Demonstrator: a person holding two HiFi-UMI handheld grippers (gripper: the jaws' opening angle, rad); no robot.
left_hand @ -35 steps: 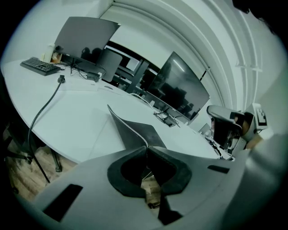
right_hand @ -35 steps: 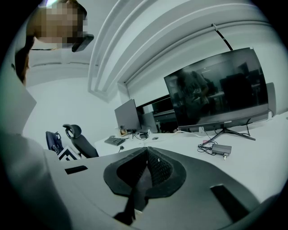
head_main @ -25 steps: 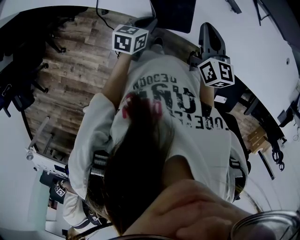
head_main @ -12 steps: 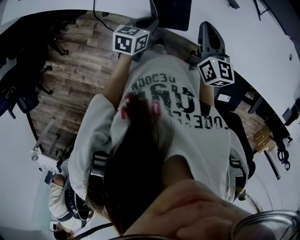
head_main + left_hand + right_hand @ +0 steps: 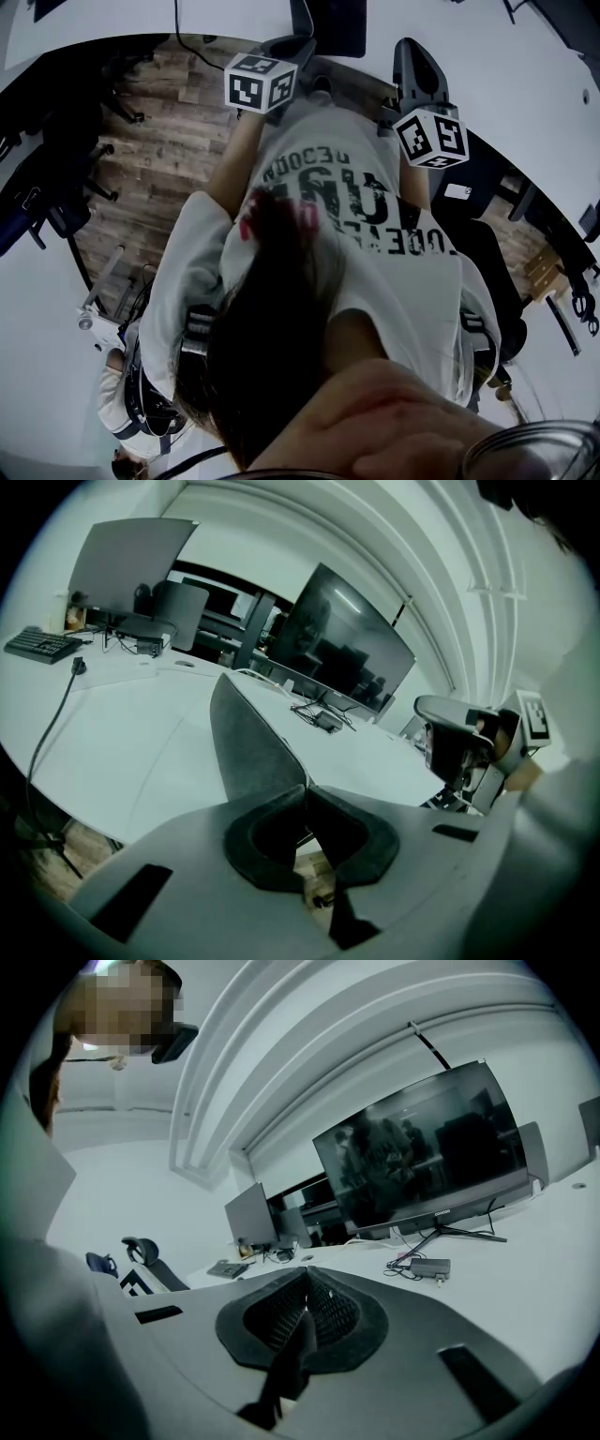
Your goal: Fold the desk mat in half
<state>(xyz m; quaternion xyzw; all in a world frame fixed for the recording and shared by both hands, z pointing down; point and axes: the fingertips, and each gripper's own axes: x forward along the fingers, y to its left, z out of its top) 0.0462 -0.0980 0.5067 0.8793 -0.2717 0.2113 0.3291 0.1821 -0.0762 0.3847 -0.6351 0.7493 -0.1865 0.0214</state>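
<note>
In the head view, a wooden floor point(image 5: 155, 173) fills the left side, below the person's white printed T-shirt point(image 5: 394, 272). At upper centre the left hand-held gripper point(image 5: 289, 45) reaches towards a dark desk mat point(image 5: 337, 23) at the top edge of the frame, and its marker cube point(image 5: 261, 82) sits just below it. In the left gripper view a black keyboard point(image 5: 42, 646) lies at the far left of the white worktop point(image 5: 122, 742), and a cable point(image 5: 52, 724) trails from it towards the lower left. Right of centre, the left hand-held gripper point(image 5: 305, 794) has its jaws pressed together on the desk mat point(image 5: 246, 738) — a grey flap of it rises up and left from the pads, over the worktop. Behind it stands a wide dark monitor point(image 5: 352, 658), and an office chair point(image 5: 450, 738) is at the right. In the right gripper view, a chair point(image 5: 141, 1251) shows at the left. At centre the right hand-held gripper point(image 5: 305, 1288) is closed too, with a dark strip of the desk mat point(image 5: 281, 1372) pinched between its pads and trailing towards the bottom of the frame. Beyond it are a small box with cables point(image 5: 429, 1267) and a large monitor point(image 5: 431, 1152) — both at upper right.
</note>
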